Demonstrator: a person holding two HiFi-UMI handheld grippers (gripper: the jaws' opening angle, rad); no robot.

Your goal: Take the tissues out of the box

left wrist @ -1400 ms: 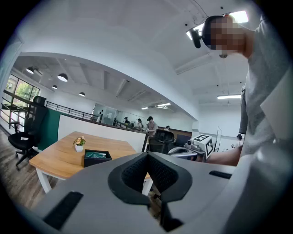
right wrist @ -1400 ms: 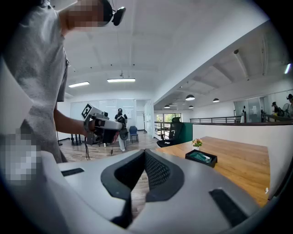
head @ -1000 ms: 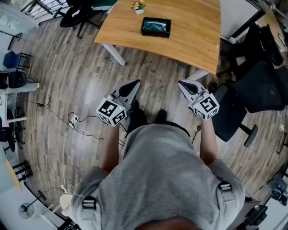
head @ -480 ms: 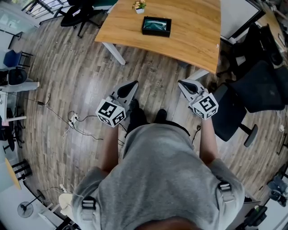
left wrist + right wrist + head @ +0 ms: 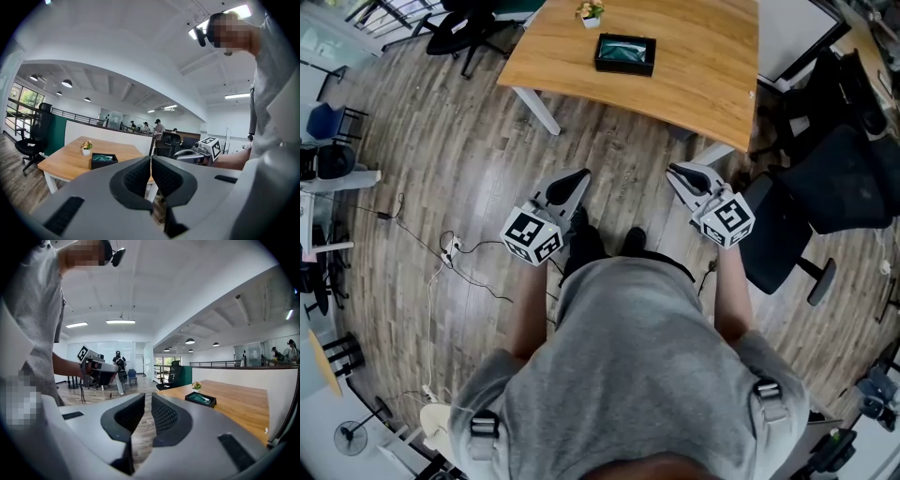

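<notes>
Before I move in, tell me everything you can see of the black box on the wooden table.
The black box is low and rectangular, with dark walls and an open top showing teal-green contents, probably the tissues; finer detail is too small to tell. It lies flat on the wooden table, close to a small potted plant but apart from it. Only the tabletop touches it.

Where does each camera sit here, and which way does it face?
Head view: on the person's head, facing steeply down at floor and table; shows the grey shirt, left gripper and right gripper.
Left gripper view: on the left gripper, looking along its shut jaws toward the table; the right gripper shows at right.
Right gripper view: on the right gripper, along its opening, empty jaws; the left gripper shows at left.
Shared: all three see the box on the table.
</notes>
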